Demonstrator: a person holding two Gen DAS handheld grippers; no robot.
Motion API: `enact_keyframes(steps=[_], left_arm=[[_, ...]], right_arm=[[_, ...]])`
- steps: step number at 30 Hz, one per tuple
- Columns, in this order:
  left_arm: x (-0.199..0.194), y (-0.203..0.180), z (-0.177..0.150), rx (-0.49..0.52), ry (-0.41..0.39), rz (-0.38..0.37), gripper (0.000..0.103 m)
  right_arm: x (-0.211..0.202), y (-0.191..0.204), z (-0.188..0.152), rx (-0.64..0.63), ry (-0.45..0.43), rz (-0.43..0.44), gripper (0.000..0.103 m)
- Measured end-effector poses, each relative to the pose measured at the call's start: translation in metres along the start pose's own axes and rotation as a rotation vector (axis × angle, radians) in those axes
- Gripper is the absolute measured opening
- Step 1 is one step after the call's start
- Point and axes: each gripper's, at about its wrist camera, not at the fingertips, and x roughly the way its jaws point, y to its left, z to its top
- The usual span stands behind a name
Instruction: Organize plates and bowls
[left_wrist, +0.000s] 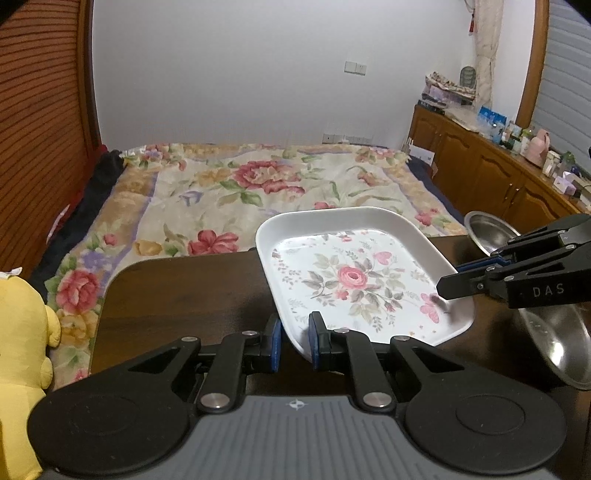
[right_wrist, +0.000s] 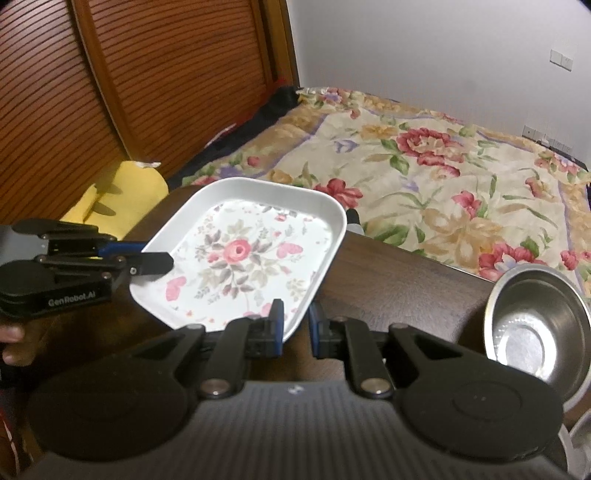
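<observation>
Right gripper (right_wrist: 295, 325) jaws straddle the floral tray's (right_wrist: 258, 195) near rim.

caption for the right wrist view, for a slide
Both grippers' jaws straddle opposite rims of a floral tray on a dark table, a steel bowl alongside.

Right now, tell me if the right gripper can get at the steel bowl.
Probably yes: the right gripper straddles the floral tray's rim, but the steel bowl sits uncovered just beside it on the table.

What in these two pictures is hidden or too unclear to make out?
- Tray: its near corner is hidden behind the left gripper in the left wrist view.
- Near bowl: partly covered by the right gripper and cut off by the frame edge in the left wrist view.
- Sideboard clutter: too small to identify.
</observation>
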Motion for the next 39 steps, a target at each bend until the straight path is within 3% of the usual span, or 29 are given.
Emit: enact_keyframes(steps=[17,39], left_arm=[[-0.072,-0.029,-0.011,0.047,-0.090,-0.003,0.018],[-0.117,-0.059,-0.066,0.057,-0.098,-0.035,0.018]], right_arm=[[-0.062,0.021,-0.023,-0.004,-0.080,-0.007,0.016],[-0.099,0.037,-0.086,0.001,-0.103,-0.003,0.016]])
